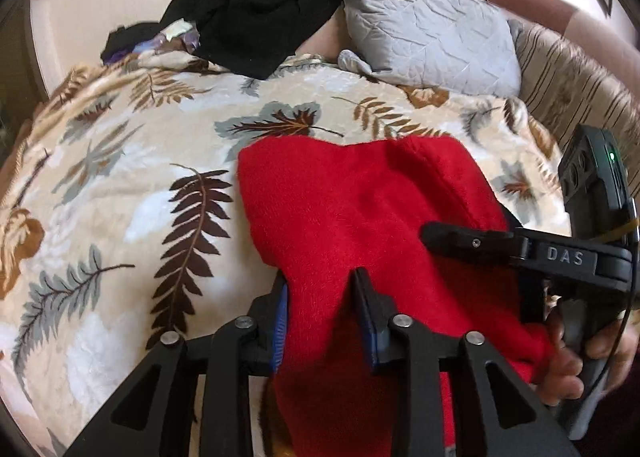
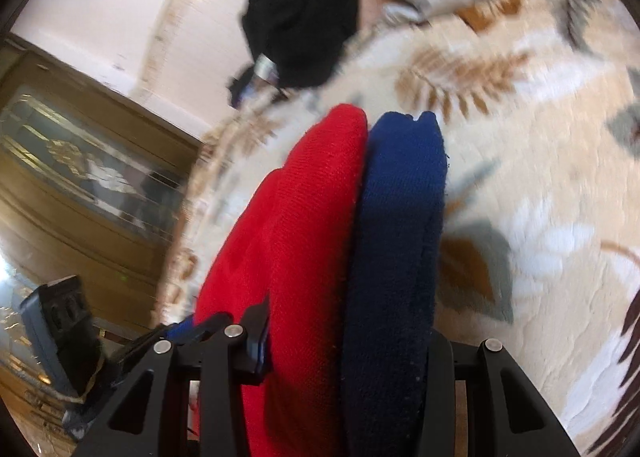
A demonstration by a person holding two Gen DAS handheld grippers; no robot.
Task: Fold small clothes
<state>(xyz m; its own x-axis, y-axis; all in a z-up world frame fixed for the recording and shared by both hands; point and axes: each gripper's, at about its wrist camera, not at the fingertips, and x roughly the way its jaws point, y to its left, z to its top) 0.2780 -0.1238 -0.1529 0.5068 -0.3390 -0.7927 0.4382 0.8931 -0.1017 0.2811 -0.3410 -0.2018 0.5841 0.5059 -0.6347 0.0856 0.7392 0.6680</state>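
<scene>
A red knit garment (image 1: 360, 209) lies partly on the leaf-patterned blanket (image 1: 120, 197). Its near edge is bunched between the blue-padded fingers of my left gripper (image 1: 320, 281), which is shut on it. My right gripper grips the same cloth further right, and its upper finger (image 1: 472, 243) lies on top. In the right wrist view, red fabric (image 2: 296, 217) and navy blue fabric (image 2: 400, 217) fill my right gripper (image 2: 348, 321), which is shut on both. The navy cloth hides its right finger. I cannot tell whether red and navy are one piece.
A heap of black clothes (image 1: 256, 5) and a grey quilted pillow (image 1: 424, 25) sit at the blanket's far end. Striped upholstery (image 1: 572, 97) borders the right side. A person's hand (image 1: 568, 369) holds the right gripper. A wooden cabinet (image 2: 80, 177) stands to the left.
</scene>
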